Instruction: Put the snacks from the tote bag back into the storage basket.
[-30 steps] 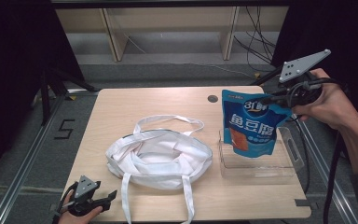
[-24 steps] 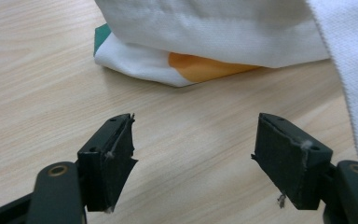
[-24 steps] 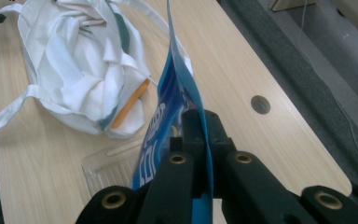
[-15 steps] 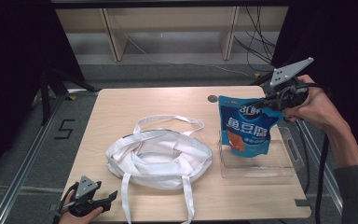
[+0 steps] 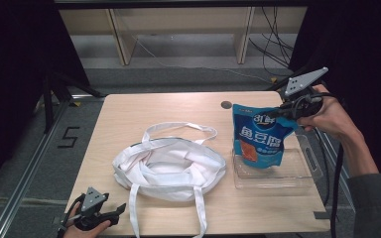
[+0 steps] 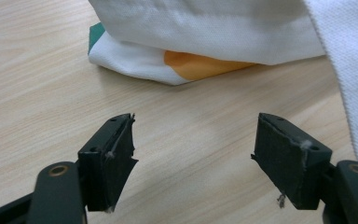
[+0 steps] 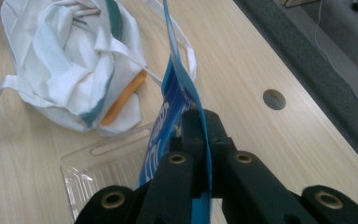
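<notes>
- Pale wooden table (image 5: pixel 129 114) under you; your right gripper (image 5: pixel 281 112) clamps the blue snack pouch (image 5: pixel 258 136) by its top corner, near the right edge.
- It hangs upright, white lettering, bottom inside the clear plastic tray (image 5: pixel 297 176).
- Beside it, the white tote bag (image 5: pixel 171 163) gapes mid-table.
- Your left gripper (image 5: pixel 116 210), jaws apart, rests at the near left corner.

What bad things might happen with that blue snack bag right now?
The right gripper pinches only the top corner of the blue snack bag, so it might slip or swing. Its bottom hangs at the clear tray and could catch the rim. The white tote bag looks slumped, so the snack bag may snag on its loose folds.
</notes>
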